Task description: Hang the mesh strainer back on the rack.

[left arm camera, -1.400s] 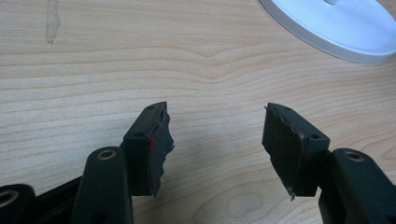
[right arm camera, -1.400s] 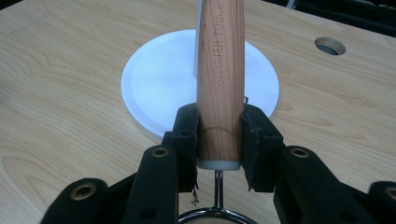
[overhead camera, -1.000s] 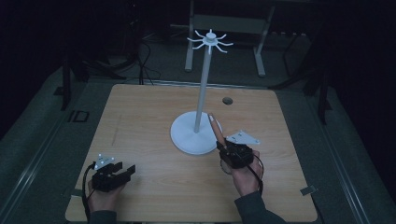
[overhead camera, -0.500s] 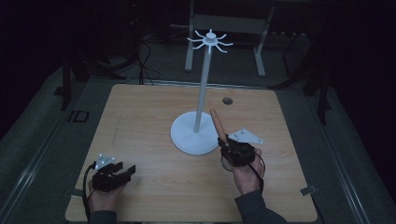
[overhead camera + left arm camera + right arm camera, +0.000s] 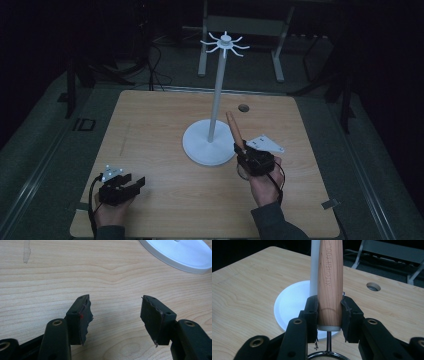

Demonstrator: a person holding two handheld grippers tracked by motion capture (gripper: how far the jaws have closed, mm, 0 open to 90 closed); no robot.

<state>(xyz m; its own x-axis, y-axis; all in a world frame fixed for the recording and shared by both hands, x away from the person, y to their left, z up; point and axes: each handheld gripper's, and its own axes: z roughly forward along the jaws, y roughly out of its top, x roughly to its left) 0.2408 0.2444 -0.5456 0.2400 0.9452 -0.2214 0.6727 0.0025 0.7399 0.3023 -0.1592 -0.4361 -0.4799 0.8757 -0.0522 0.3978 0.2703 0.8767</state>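
Gripped between the closed jaws of the right gripper (image 5: 329, 315), a wooden handle (image 5: 330, 282) stands nearly upright, with a thin metal stem and the rim of a round wire strainer (image 5: 328, 355) showing just below the jaws. Nearer the person's edge of the wooden table (image 5: 165, 120), the left gripper (image 5: 116, 317) rests low with its jaws spread wide and nothing between them. Just beyond the handle stands a white stand (image 5: 216, 100), its round base (image 5: 292, 305) flat on the table and a ring of hooks (image 5: 225, 42) at its top.
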